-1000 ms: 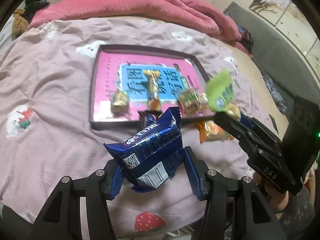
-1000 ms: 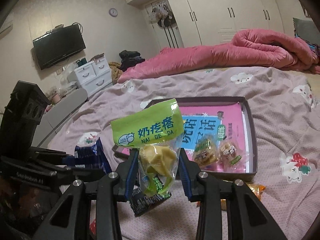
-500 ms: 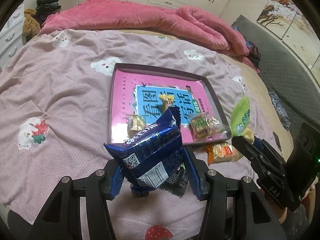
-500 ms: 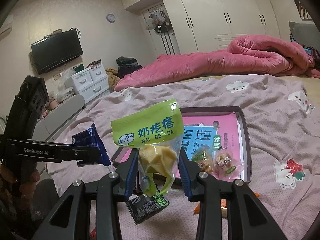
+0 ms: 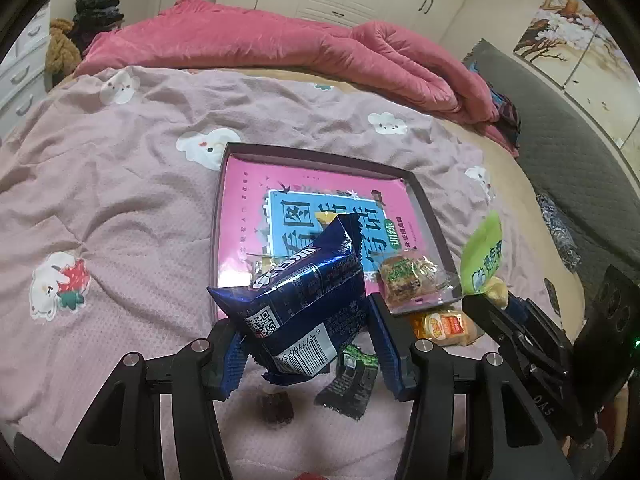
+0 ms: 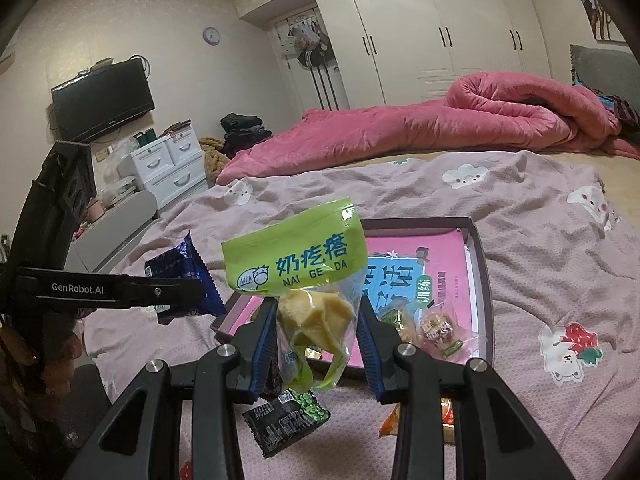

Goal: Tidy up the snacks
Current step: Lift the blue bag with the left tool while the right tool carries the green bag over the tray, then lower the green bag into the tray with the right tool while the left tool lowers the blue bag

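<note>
blue packet: the left tongs [image 5: 306, 334] have their jaws closed about halfway onto the lower body of a blue foil snack packet [image 5: 298, 300], held in the air above the near edge of the tray [image 5: 424, 204]. It looks light and puffed, so it likely gives under the pads; the glossy foil may slide, and a hold across the filled middle seems safer than the crimped end.

green pouch: the right tongs [image 6: 316, 334] stand nearly closed on a clear pouch with a green header [image 6: 296, 258], pale yellow pieces showing inside, lifted above the bed [image 5: 132, 184] near the tray's front corner. The film is thin and soft; the pieces look brittle, so I judge a gentle squeeze on the filled part, not the header, suits it.

tray: a shallow dark-rimmed tray with a pink and blue printed sheet in its bottom, lying on the bed cover; a few wrapped sweets [image 5: 404, 278] lie at its near right end.

loose snacks: a black and green packet [image 5: 352, 378], an orange packet [image 5: 444, 322] and a small dark piece [image 5: 276, 406] lie on the bed cover just outside the tray.

left hand pose: tongs slant steeply down toward the tray.

right hand pose: tongs tilt down more shallowly, beside the left tongs, the two well apart and not touching.
</note>
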{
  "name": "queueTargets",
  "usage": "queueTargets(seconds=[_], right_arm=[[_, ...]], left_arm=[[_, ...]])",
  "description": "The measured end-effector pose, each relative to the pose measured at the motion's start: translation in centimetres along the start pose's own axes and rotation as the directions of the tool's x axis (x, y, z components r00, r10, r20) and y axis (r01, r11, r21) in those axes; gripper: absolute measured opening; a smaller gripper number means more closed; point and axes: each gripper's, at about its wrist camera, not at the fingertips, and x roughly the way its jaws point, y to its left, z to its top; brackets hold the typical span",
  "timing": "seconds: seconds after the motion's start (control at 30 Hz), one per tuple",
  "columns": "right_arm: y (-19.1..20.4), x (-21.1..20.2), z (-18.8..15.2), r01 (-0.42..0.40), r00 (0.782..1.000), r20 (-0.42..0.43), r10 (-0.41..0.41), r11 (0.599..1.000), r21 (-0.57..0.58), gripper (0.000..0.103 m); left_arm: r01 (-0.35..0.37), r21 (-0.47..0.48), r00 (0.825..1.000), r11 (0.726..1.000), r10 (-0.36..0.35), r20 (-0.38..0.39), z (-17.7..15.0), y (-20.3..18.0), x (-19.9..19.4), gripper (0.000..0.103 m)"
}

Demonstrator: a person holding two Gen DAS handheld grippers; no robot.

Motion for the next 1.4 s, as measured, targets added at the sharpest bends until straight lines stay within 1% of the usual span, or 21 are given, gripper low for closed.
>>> queueTargets(seconds=[0.23, 0.53, 0.63, 0.83, 1.07, 1.17, 1.4], right_arm=[[-0.1, 0.3, 0.4, 0.017, 1.0, 0.007, -0.018, 1.0, 0.009, 0.039], [-0.2, 0.5, 0.5, 0.018, 1.0, 0.002, -0.018, 0.999, 0.034, 0.039], [-0.5, 0.7, 0.6, 0.017, 1.0, -0.001, -0.017, 0.999, 0.048, 0.039], [-0.8, 1.1, 0.5, 0.017, 1.0, -0.01, -0.017, 0.998, 0.06, 0.039], [-1.2, 1.8, 0.2, 0.009, 1.0, -0.023, -0.007, 0.997, 0.082, 0.039], [-1.4, 2.0, 0.2, 0.008, 1.0, -0.024, -0.006, 0.996, 0.089, 0.039], [-1.7, 2.2, 0.0, 0.004, 1.0, -0.028, -0.002, 0.995, 0.101, 0.039]], left_arm=[[-0.009, -0.016, 1.0, 1.0, 0.009, 0.015, 0.6, 0.8, 0.4, 0.056], [-0.054, -0.048, 0.998, 0.997, 0.055, 0.024, 0.9, 2.9, 1.5, 0.056], [-0.072, -0.037, 0.997, 0.997, 0.073, 0.028, 0.9, 3.2, 2.2, 0.056], [-0.11, -0.014, 0.994, 0.994, 0.11, 0.011, 0.5, 3.4, 4.0, 0.056], [-0.12, 0.022, 0.993, 0.993, 0.12, 0.005, 0.1, 2.9, 5.9, 0.056], [-0.11, 0.015, 0.994, 0.994, 0.11, -0.001, -0.1, 2.9, 6.6, 0.056], [-0.104, 0.041, 0.995, 0.994, 0.104, -0.006, -0.4, 2.3, 7.9, 0.056]])
